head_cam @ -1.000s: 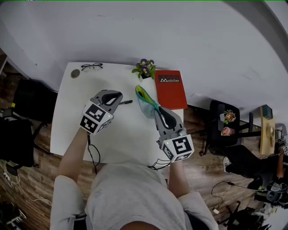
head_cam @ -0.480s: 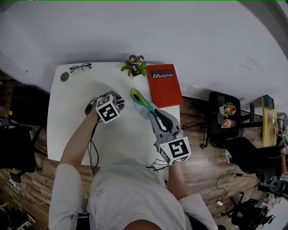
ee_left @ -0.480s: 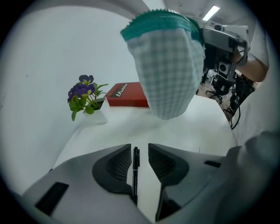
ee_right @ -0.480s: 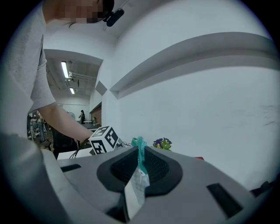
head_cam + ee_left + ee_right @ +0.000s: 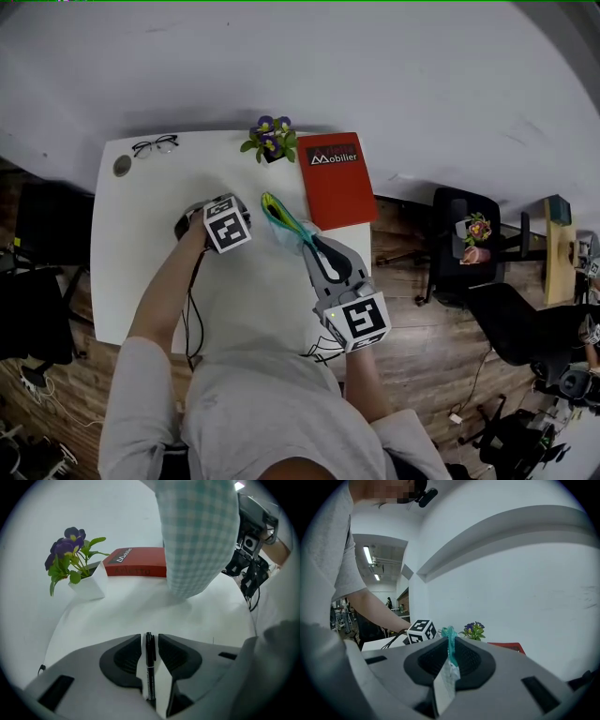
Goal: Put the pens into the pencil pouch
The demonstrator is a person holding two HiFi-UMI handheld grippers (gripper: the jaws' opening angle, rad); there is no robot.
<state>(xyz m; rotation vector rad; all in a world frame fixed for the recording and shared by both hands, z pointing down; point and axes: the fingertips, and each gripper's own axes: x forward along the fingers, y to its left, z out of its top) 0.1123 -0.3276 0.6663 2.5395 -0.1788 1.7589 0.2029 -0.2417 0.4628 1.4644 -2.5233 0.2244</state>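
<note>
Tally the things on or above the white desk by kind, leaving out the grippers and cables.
black pen: 1
pencil pouch: 1
red book: 1
potted plant: 1
eyeglasses: 1
small round object: 1
Total: 6

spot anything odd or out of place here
Nothing stands out. The right gripper holds the pouch up by its edge, a pen lies between the jaws of the left gripper, and the book, plant and glasses sit tidy.
</note>
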